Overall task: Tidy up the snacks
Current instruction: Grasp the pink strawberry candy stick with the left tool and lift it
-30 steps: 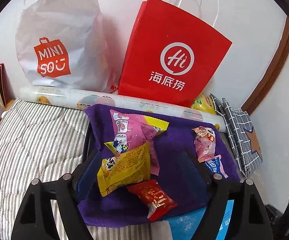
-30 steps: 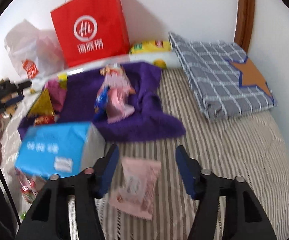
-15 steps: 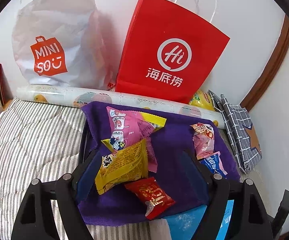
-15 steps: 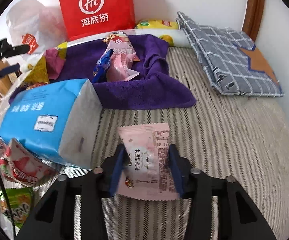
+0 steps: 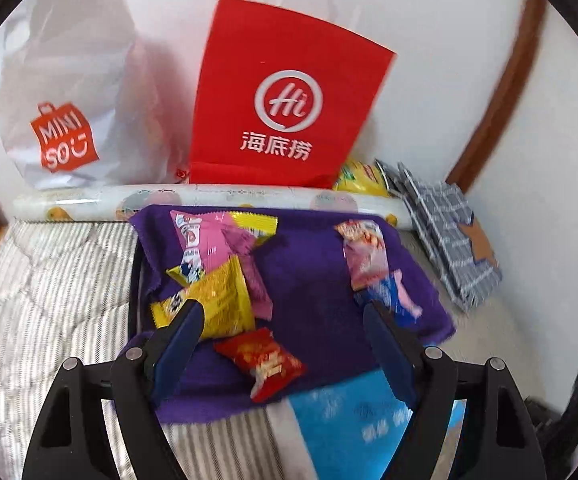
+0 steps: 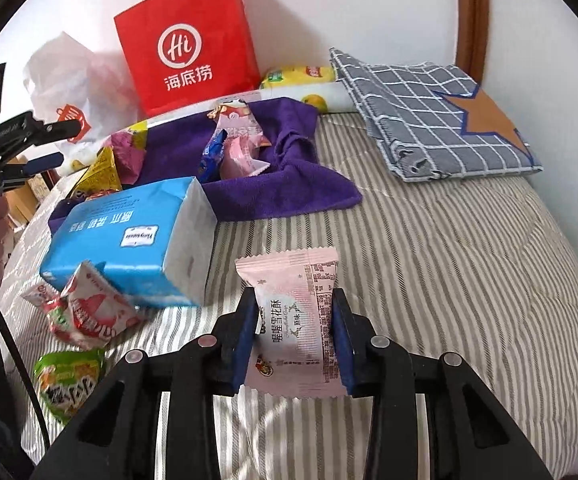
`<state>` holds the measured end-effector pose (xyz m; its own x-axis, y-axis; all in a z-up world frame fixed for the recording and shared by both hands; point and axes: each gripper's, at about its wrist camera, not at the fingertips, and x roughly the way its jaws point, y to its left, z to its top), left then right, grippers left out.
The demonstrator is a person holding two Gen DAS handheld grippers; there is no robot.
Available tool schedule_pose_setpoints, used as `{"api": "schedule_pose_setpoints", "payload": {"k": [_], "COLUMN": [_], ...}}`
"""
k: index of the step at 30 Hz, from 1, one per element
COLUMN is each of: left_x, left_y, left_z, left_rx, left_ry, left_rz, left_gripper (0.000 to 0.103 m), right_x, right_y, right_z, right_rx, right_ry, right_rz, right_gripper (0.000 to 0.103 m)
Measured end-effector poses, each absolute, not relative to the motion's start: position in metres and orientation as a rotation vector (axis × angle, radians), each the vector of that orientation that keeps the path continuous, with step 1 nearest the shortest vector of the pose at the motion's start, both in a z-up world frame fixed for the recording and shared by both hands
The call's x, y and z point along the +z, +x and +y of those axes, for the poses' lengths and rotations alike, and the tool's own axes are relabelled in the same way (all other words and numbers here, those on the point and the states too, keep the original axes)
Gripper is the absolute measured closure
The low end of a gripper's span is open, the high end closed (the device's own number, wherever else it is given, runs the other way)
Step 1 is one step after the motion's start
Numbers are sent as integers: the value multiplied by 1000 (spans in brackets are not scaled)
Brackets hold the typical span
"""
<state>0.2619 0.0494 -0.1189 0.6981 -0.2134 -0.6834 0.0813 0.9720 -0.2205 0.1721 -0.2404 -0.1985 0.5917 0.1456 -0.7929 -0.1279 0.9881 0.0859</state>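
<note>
My right gripper [image 6: 293, 300] is shut on a pale pink snack packet [image 6: 295, 320], held just above the striped bedding. My left gripper [image 5: 285, 312] is open and empty, hovering over the near part of a purple towel [image 5: 313, 280]. On the towel lie a yellow packet [image 5: 217, 300], a pink packet [image 5: 209, 240], a small red packet [image 5: 265, 362] and a pink-and-blue pair [image 5: 369, 264]. The towel [image 6: 289, 196] and its snacks also show in the right wrist view. The left gripper [image 6: 21, 148] appears there at the far left.
A blue tissue pack [image 6: 129, 240] lies by the towel's near edge, with a red-and-white packet [image 6: 85, 312] and a green packet [image 6: 65, 380] beside it. A red paper bag [image 5: 285, 96] and a white Miniso bag [image 5: 65, 92] stand against the wall. A folded checked cloth [image 6: 441, 116] lies at the right.
My right gripper closed on the pale pink packet and lifted it slightly. My left gripper drifted a little left over the towel, still open.
</note>
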Motion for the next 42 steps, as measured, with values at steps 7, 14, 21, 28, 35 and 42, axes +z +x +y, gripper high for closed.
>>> {"api": "schedule_pose_setpoints", "payload": {"k": [7,14,21,28,35,42], "left_x": [-136,-161,-187,-191,-196,-196], "left_y": [214,179,166,136,128,120], "left_z": [45,36,24,24,13,-9], "left_rx": [-218,-320,-383,-414,-405,-361], "left_ry": [-95,-23,2,-12,0,144], "left_rz": [820,873,961,978,953,908], "left_gripper": [23,30,72,79,52,81], "right_x": [-189,-185,-174,-169,-172,-174], "right_y": [147,123,99,83,73,66], "right_z": [-246,-245,-245,-251,-251,-254], "right_rx": [146,141,133,127,140,142], "right_ry": [42,53,54,72,87,101], "right_rz": [895,883,857,834,839,838], "right_gripper": [67,67,67,67,67,67]}}
